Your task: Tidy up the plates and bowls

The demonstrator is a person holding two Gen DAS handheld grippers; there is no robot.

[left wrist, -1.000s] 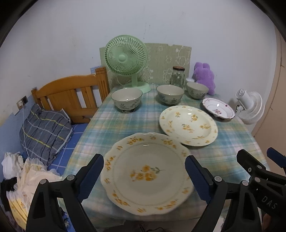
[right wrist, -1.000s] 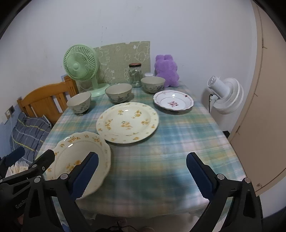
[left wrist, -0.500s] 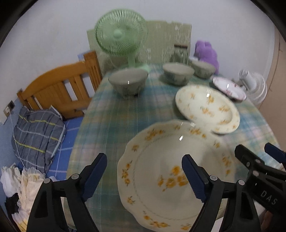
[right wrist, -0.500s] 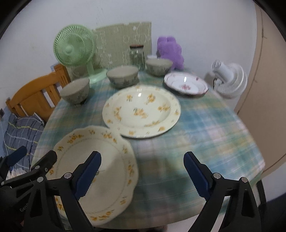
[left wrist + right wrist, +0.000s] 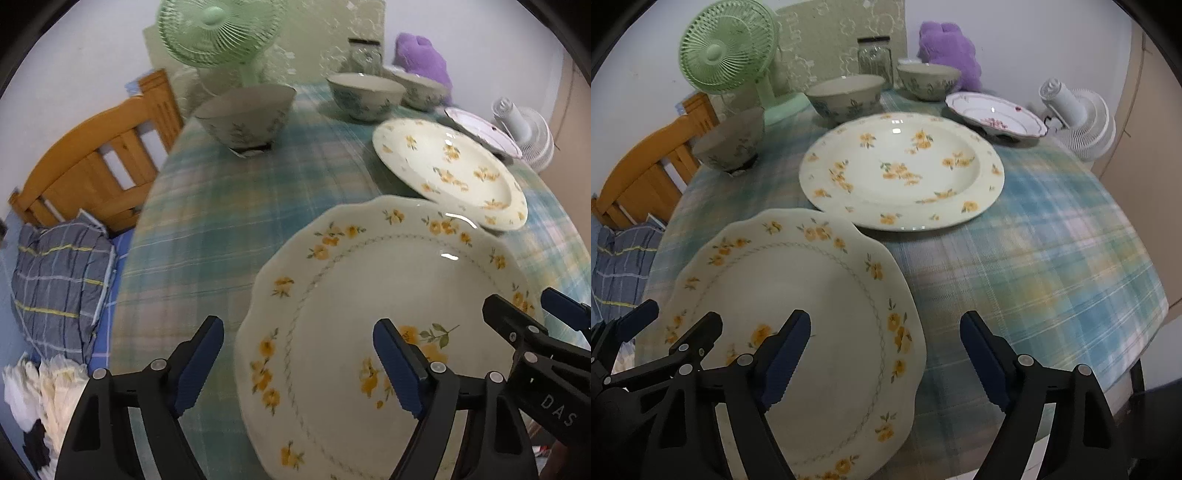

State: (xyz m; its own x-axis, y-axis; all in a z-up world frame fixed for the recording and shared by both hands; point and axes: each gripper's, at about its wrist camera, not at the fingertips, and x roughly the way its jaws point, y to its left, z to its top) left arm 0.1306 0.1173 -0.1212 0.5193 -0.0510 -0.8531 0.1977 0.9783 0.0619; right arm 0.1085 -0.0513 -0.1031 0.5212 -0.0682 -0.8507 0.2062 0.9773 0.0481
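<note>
- The left claw [image 5: 299, 363] points steeply down at the near end of the worktop [image 5: 207, 236]. Its jaws stand wide and are closing; the left rim of the scalloped plate [image 5: 369, 295] lies between them, and neither pad presses on it.
- The right claw [image 5: 884, 356] hangs over the right rim of the same scalloped plate [image 5: 798, 295]. Its jaws are also wide apart and closing, with the rim and the checked cloth below them and nothing gripped.
- Each claw shows at the edge of the other's view, one on each side of that plate.
- The scalloped plate, cream with yellow flowers, lies flat at the near end of the worktop.
- Just behind it lies a round plate [image 5: 901, 170] with yellow flowers; whether the two rims touch I cannot tell.
- Further back, to the right, is a small pink-flowered plate [image 5: 995, 116].
- Three bowls stand apart along the far side: the left bowl [image 5: 733, 142], the middle bowl [image 5: 846, 96] and the right bowl [image 5: 929, 81].
- Behind them stand a green fan [image 5: 729, 46], a glass jar [image 5: 875, 59] and a purple plush toy [image 5: 951, 50].
- Off the worktop, a white fan [image 5: 1082, 118] stands to the right and a wooden bed frame [image 5: 96, 162] with a checked pillow [image 5: 59, 273] to the left.
</note>
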